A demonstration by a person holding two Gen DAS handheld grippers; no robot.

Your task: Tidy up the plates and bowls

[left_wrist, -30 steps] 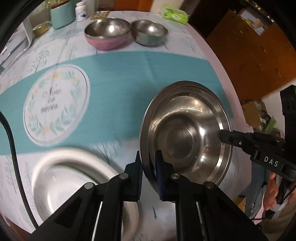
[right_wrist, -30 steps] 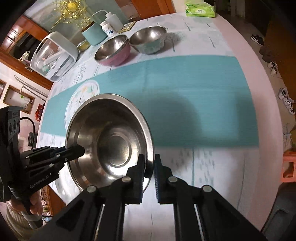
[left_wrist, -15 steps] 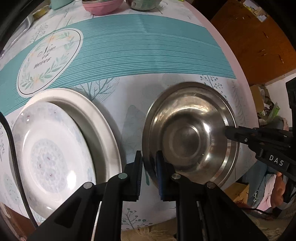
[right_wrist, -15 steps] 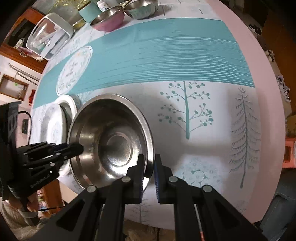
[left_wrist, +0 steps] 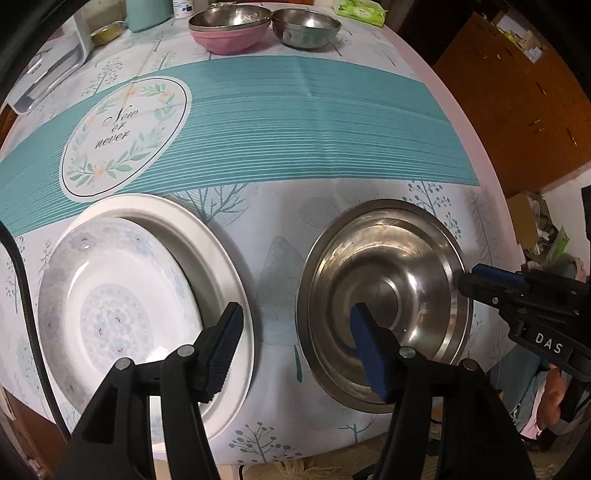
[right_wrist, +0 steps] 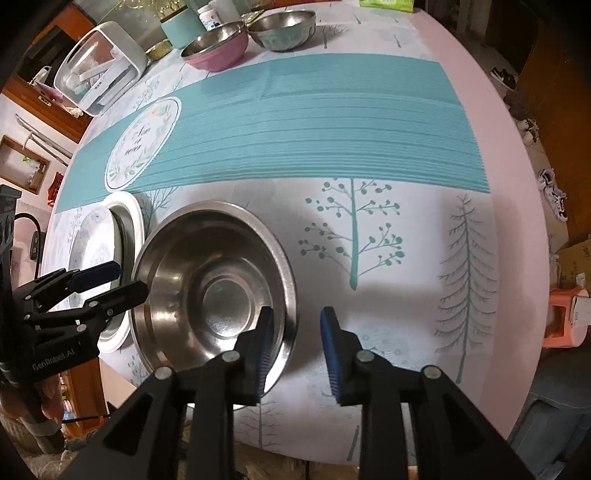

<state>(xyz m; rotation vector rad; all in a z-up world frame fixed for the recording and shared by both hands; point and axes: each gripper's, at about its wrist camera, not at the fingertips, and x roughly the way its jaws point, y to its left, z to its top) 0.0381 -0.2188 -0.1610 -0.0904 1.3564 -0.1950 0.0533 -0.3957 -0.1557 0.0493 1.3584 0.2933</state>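
Observation:
A wide shallow steel dish (left_wrist: 384,295) (right_wrist: 207,280) rests on the tablecloth near the table's front edge. My left gripper (left_wrist: 295,332) straddles its left rim. Its jaws are opening and the pads stand off the metal. On the opposite rim my right gripper (right_wrist: 298,332) is opening too, with the rim between its pads but not pressed. Just left of the dish, a flowered plate (left_wrist: 110,314) leans inside a bigger white plate (left_wrist: 210,240). A pink bowl (left_wrist: 229,33) and a steel bowl (left_wrist: 306,26) stand at the far side.
A teal runner (left_wrist: 314,122) with a round printed emblem (left_wrist: 125,133) crosses the table. At the far left are a white lidded box (right_wrist: 99,62) and a teal canister (right_wrist: 181,26). A green tissue pack (left_wrist: 358,11) lies far back. The table's edge (right_wrist: 517,147) curves close on the right.
Both grippers carried the steel dish back toward the front edge and lowered it beside the white plates. Both then went from shut on its rim to open.

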